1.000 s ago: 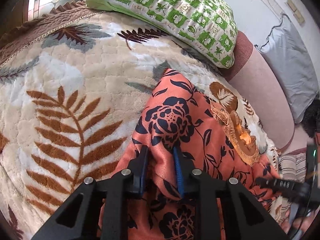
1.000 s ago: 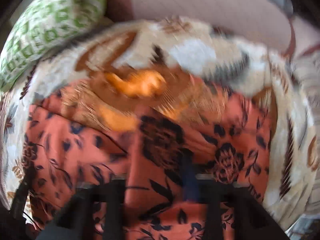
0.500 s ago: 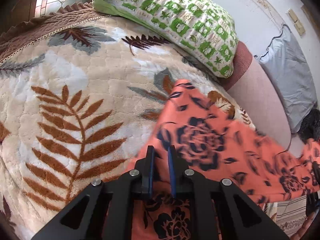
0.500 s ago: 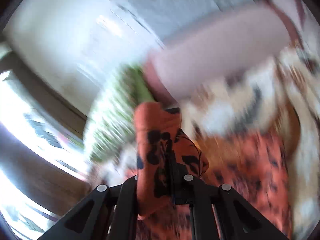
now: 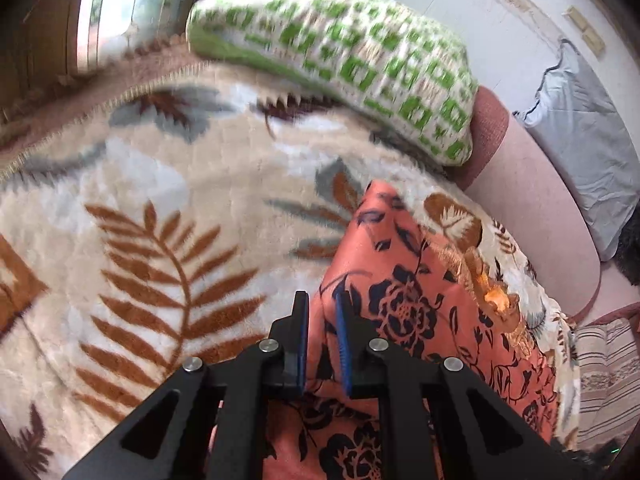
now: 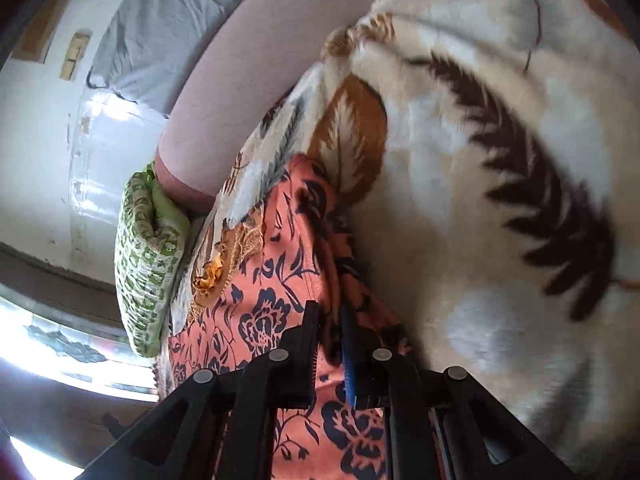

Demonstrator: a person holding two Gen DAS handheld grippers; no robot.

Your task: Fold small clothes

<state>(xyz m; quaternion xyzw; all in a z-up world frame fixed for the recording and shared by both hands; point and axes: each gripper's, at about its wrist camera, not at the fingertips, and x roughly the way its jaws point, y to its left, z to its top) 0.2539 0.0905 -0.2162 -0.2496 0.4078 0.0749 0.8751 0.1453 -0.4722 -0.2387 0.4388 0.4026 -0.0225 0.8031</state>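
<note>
Both the left gripper [image 5: 322, 304] and right gripper [image 6: 330, 316] are pinching the orange, dark-flowered cloth garment [image 5: 404, 300], the right's jaws just opening; its length is running away toward the far green-checked pillow [image 5: 340, 56] across the cream leaf-patterned plush blanket [image 5: 152, 208].

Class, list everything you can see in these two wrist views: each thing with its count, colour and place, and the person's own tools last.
Floral garment: one, orange with dark flowers, lying on the blanket.
Blanket: one, cream with brown leaf pattern, covering the bed.
Pillow: one, green and white, at the far end of the blanket.
Grey cloth: one, pale grey, by the wall.
Pink edge: one, pink, beside the blanket.
Left tool: one, black, closed on the garment.
Right tool: one, black, pinching the garment.
</note>
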